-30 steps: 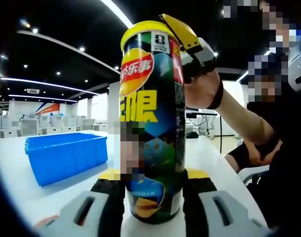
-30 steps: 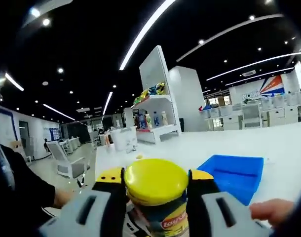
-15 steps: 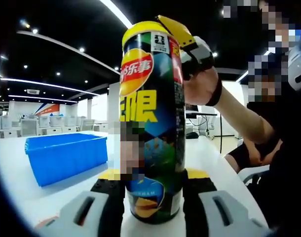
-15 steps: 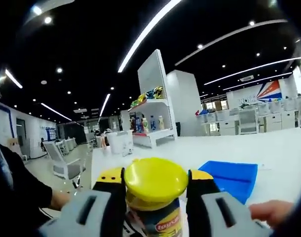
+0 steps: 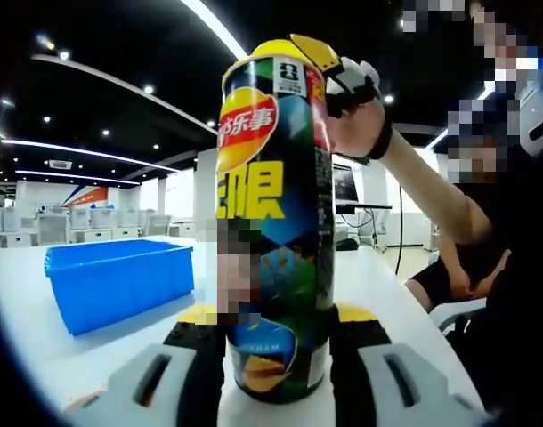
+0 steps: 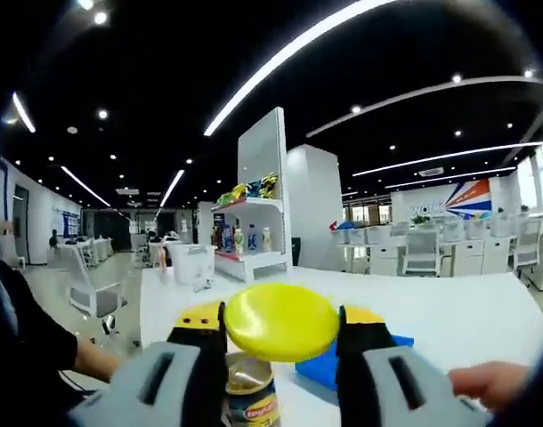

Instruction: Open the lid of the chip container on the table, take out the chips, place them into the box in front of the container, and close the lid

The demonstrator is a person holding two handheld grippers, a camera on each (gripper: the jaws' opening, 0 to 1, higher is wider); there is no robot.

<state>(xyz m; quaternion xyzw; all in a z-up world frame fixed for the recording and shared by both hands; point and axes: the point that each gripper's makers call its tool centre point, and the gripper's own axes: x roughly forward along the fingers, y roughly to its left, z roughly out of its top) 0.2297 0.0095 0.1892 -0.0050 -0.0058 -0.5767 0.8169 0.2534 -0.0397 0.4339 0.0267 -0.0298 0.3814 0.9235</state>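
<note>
The tall chip can (image 5: 271,222) stands upright on the white table (image 5: 40,356), and my left gripper (image 5: 276,325) is shut on its base. At the can's top, my right gripper (image 5: 343,76) holds the yellow lid (image 5: 276,49), raised just off the rim. In the right gripper view, the right gripper (image 6: 280,322) is shut on the yellow lid (image 6: 280,316). The can's uncovered silver top (image 6: 240,382) shows just below it. The blue box (image 5: 120,280) sits on the table to the can's left, and the blue box (image 6: 343,374) lies beyond the lid.
A person sits at the table's right side, with an arm (image 5: 432,205) reaching to the can's top. A hand (image 6: 490,382) shows at the lower right. A shelf of goods (image 6: 249,231) and office chairs stand far behind.
My right gripper has lifted the yellow lid up off the can, so the can's top now shows below it. The left gripper and can have stayed put.
</note>
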